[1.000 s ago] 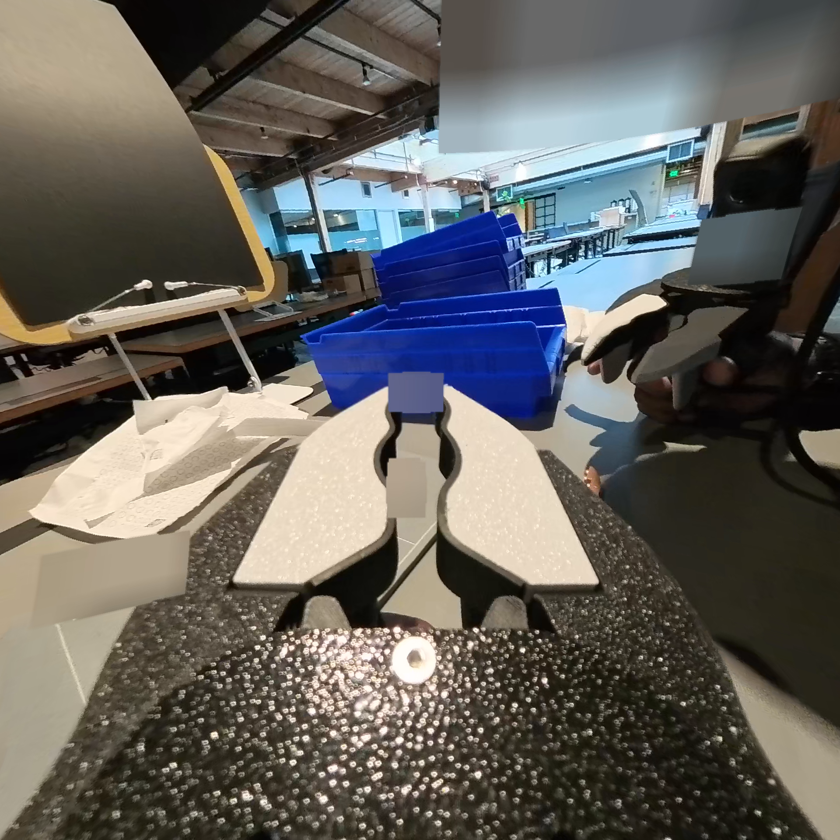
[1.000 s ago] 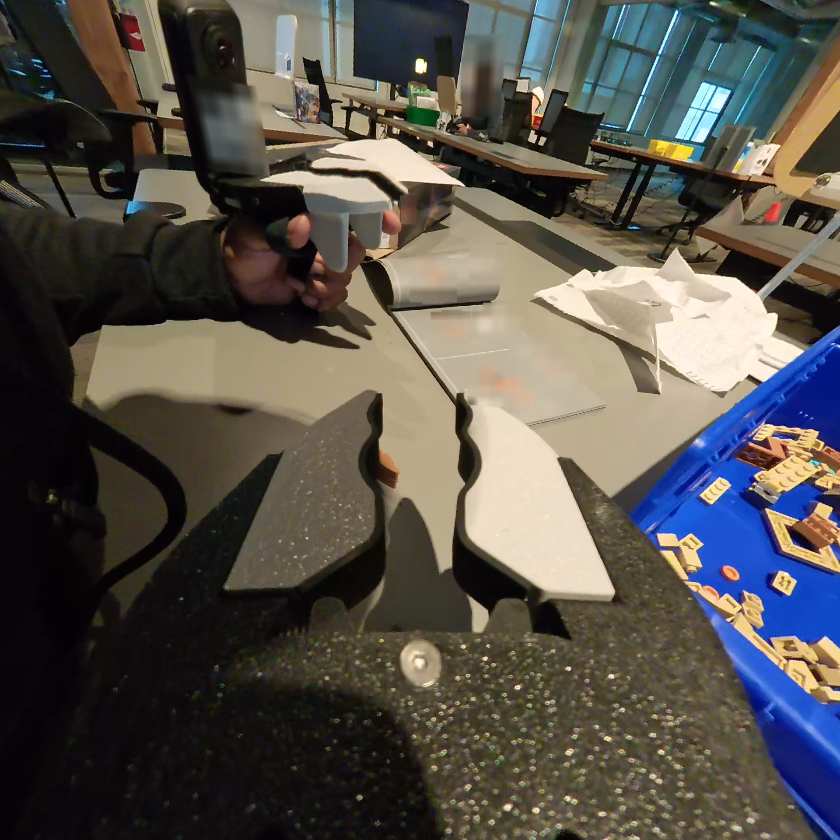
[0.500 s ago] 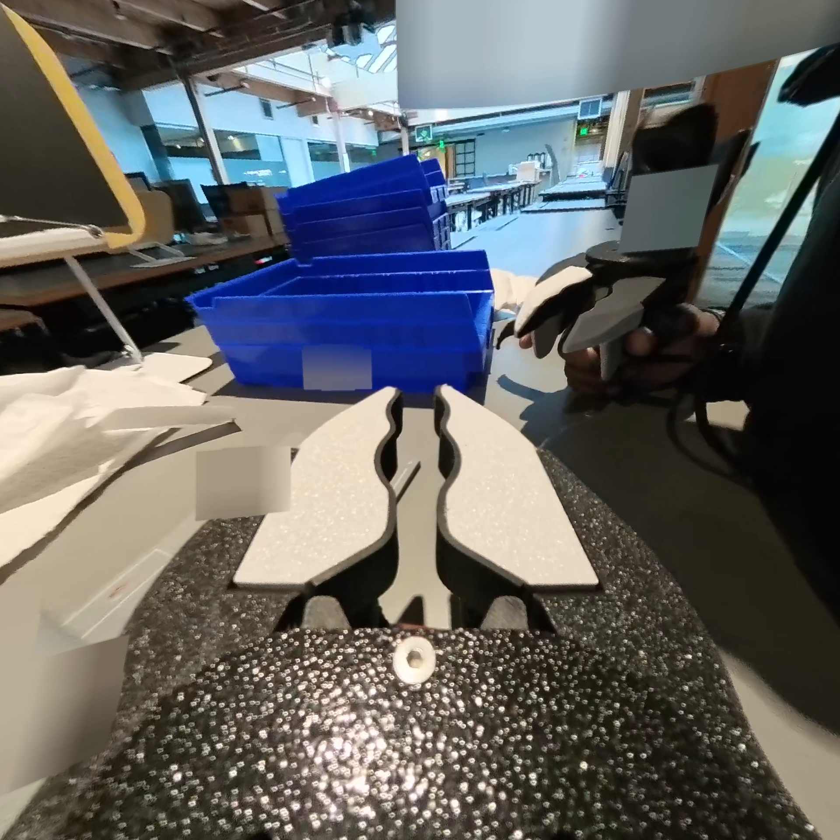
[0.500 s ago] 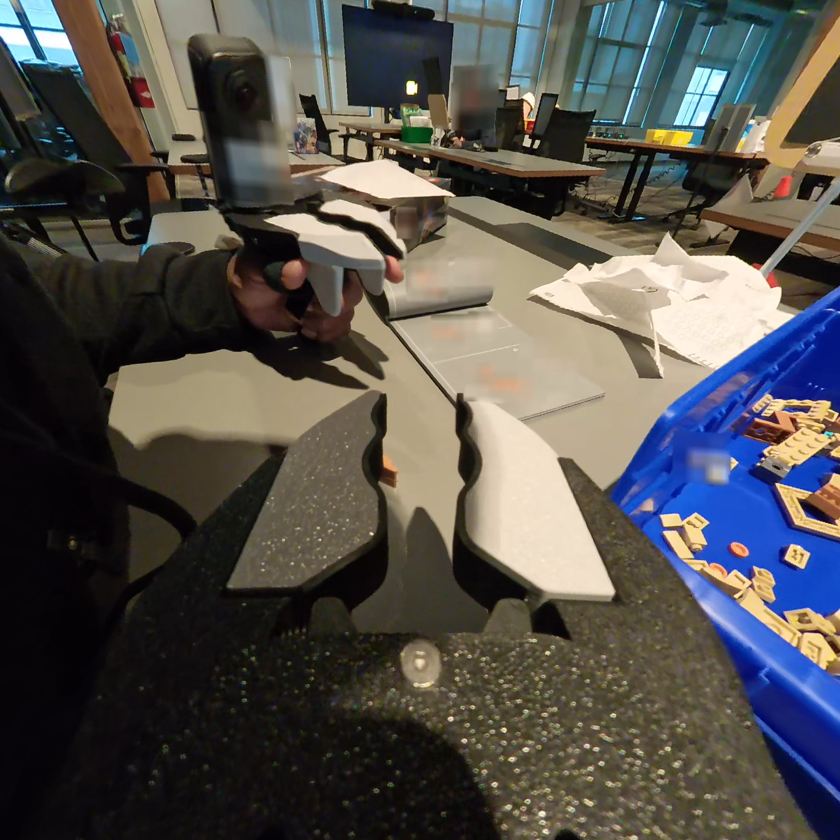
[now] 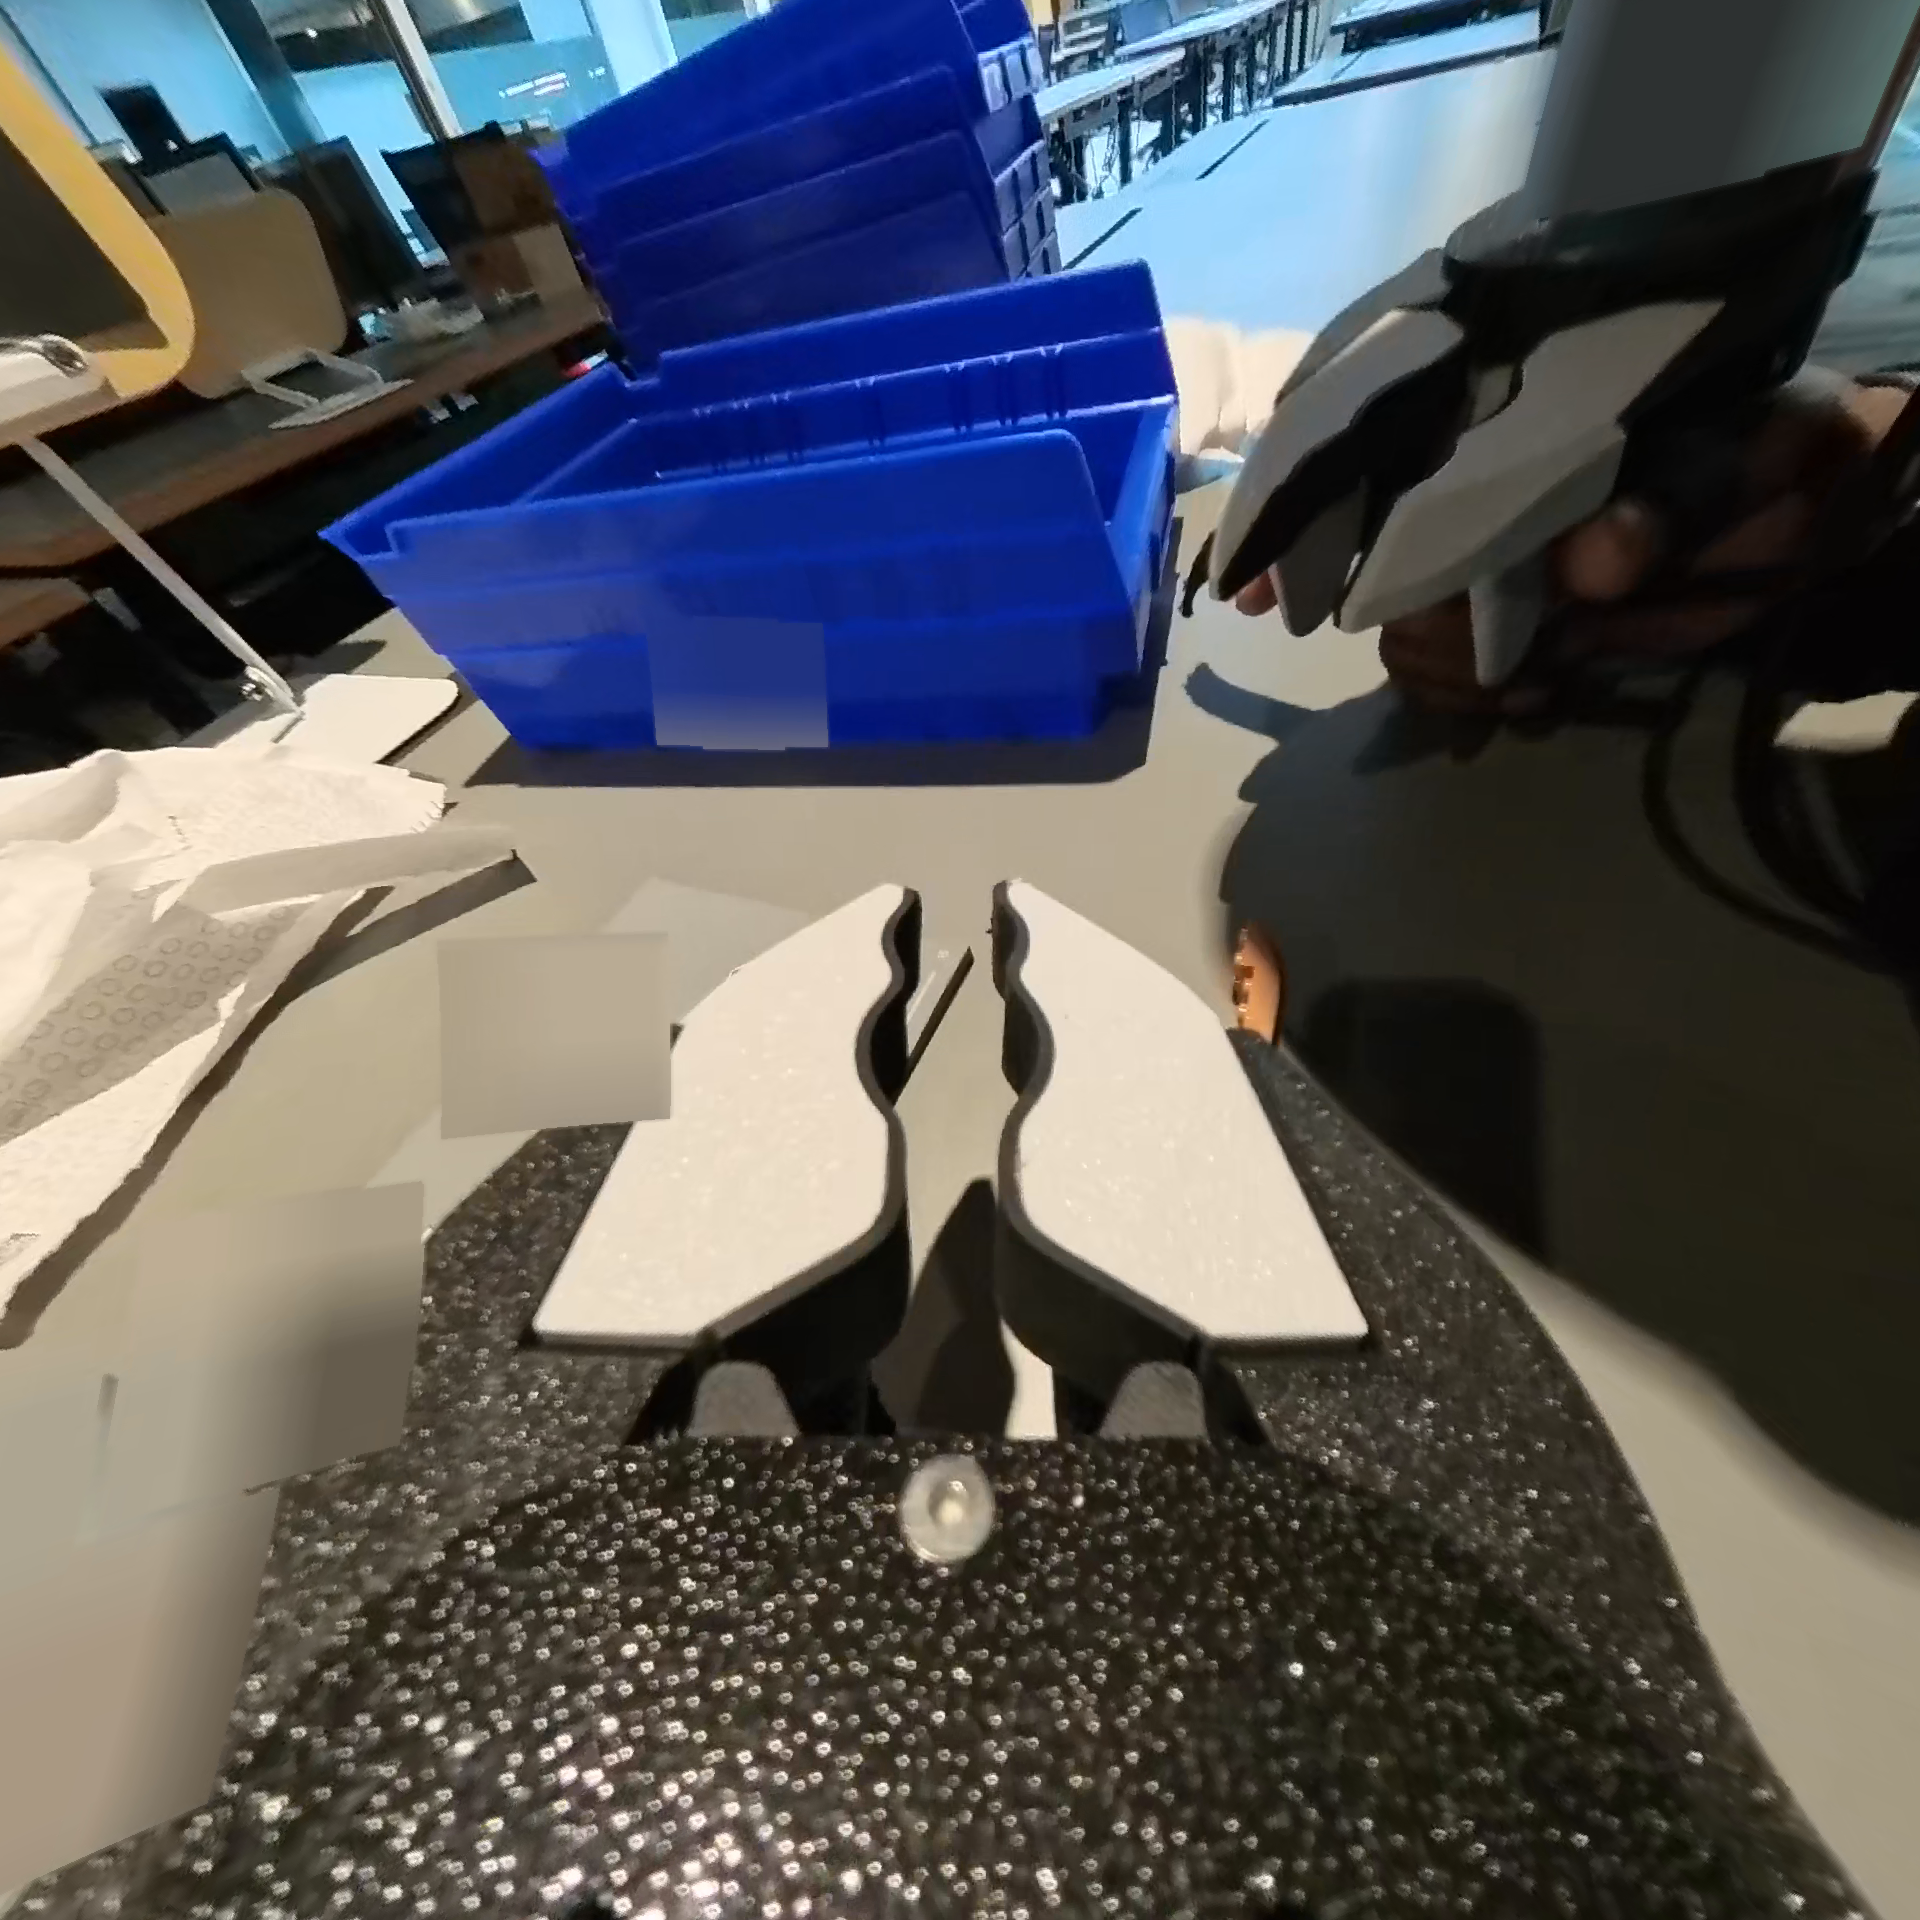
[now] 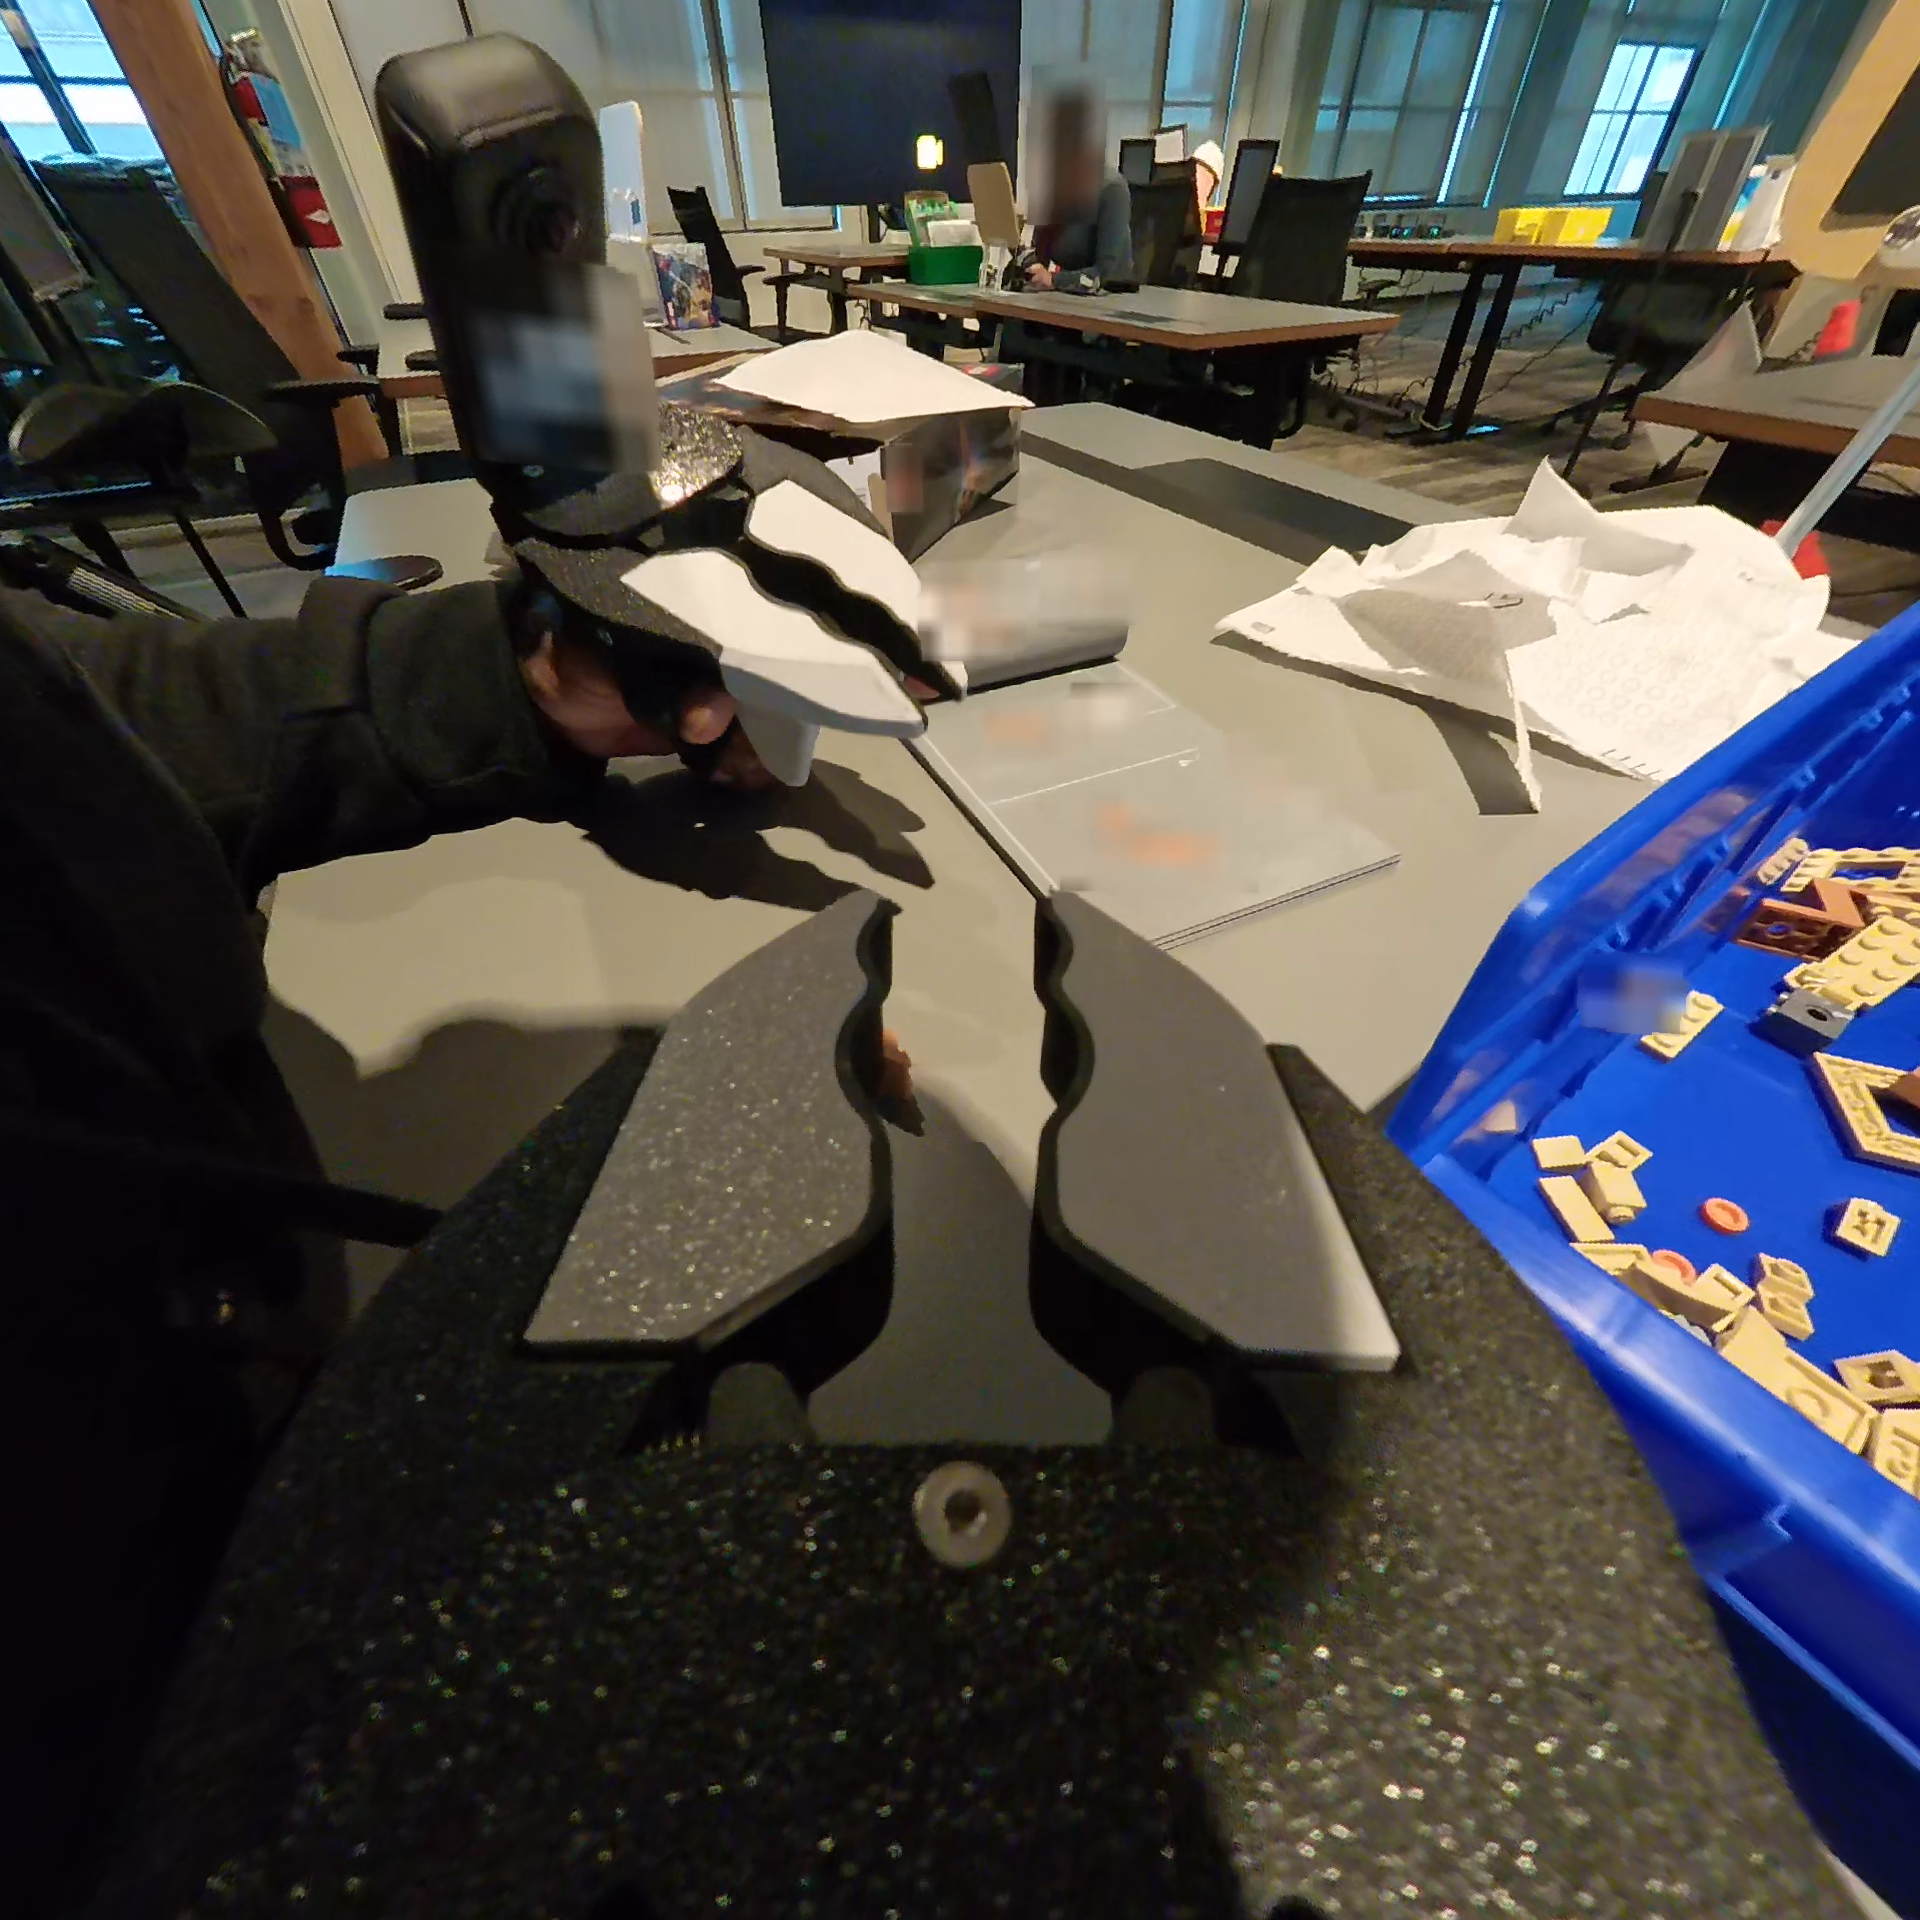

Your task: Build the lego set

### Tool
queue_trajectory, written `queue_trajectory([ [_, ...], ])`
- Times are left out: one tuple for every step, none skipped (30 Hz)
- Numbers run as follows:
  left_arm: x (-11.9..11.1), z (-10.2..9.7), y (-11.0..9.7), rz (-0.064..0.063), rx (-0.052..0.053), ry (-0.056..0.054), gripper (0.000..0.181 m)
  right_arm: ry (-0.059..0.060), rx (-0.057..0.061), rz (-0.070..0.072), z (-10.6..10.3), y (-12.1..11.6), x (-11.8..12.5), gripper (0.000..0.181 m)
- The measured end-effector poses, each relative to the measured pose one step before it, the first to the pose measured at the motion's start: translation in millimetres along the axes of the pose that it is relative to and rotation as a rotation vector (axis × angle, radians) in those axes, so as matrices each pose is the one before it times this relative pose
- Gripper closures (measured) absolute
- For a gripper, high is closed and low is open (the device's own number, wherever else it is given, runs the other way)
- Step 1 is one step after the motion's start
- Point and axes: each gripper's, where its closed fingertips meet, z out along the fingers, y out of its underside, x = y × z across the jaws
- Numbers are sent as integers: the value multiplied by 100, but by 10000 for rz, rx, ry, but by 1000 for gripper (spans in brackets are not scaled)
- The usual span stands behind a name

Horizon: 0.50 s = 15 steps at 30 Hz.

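Observation:
A small brown lego piece [image 6: 896,1070] lies on the grey table [image 6: 582,935], just beside the left finger of my right gripper [image 6: 961,925], which is open and empty above the table. The piece also shows in the left wrist view [image 5: 1252,977], right of my left gripper [image 5: 956,920]. That gripper is slightly open and empty, low over the instruction booklet [image 6: 1143,831]. A blue bin [image 6: 1558,1039] at the right holds several tan and brown lego pieces [image 6: 1704,1299]. My left gripper also shows in the right wrist view [image 6: 914,665], and my right gripper in the left wrist view [image 5: 1278,582].
Stacked blue bins [image 5: 779,540] stand ahead in the left wrist view. Crumpled white paper [image 6: 1507,644] lies beyond the booklet, also in the left wrist view [image 5: 156,883]. A shiny box [image 6: 956,468] stands at the table's far end. Desks and chairs fill the background. The tips of one gripper are about 9 cm away from the tips of the other.
My left gripper has dropped and tilted down towards the table and booklet. My right gripper has shifted a little closer to the blue bin. The brown piece has not moved.

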Motion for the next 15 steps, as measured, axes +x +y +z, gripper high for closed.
queue_trajectory([
  [-67,-46,-49,-83,42,16,169,-8,-11,31,12,20,23,156],
  [-69,-47,-53,-86,46,19,169,-9,-5,28,7,4,12,156],
  [-59,-31,-46,-79,42,19,169,-7,-8,23,7,7,8,156],
  [-47,-28,-39,-63,29,17,169,-11,-9,18,6,9,7,156],
  [-28,-18,-9,-42,13,14,169,-14,-7,14,2,18,-6,156],
  [-9,2,-4,-19,-1,11,169,-11,-7,13,10,6,1,156],
  [18,8,6,-2,-8,10,169,-7,-9,11,10,9,-3,156],
  [9,9,18,8,-9,7,169,-3,-8,7,11,7,5,156],
  [13,13,2,8,-6,4,169,0,-7,6,5,7,-2,156],
  [10,-7,-1,-2,2,3,169,2,-4,9,6,13,8,156],
  [-13,-7,-4,-12,9,4,169,0,0,11,-5,0,11,156],
  [-8,-8,-16,-16,10,6,169,-2,3,11,0,-4,0,156],
  [-12,-14,-10,-19,7,9,169,-5,0,5,7,-2,2,156],
  [-6,6,1,-20,2,11,169,-6,-2,-1,0,3,-17,156],
  [1,0,4,-16,-1,9,169,-3,-2,-2,-1,2,-3,156],
])
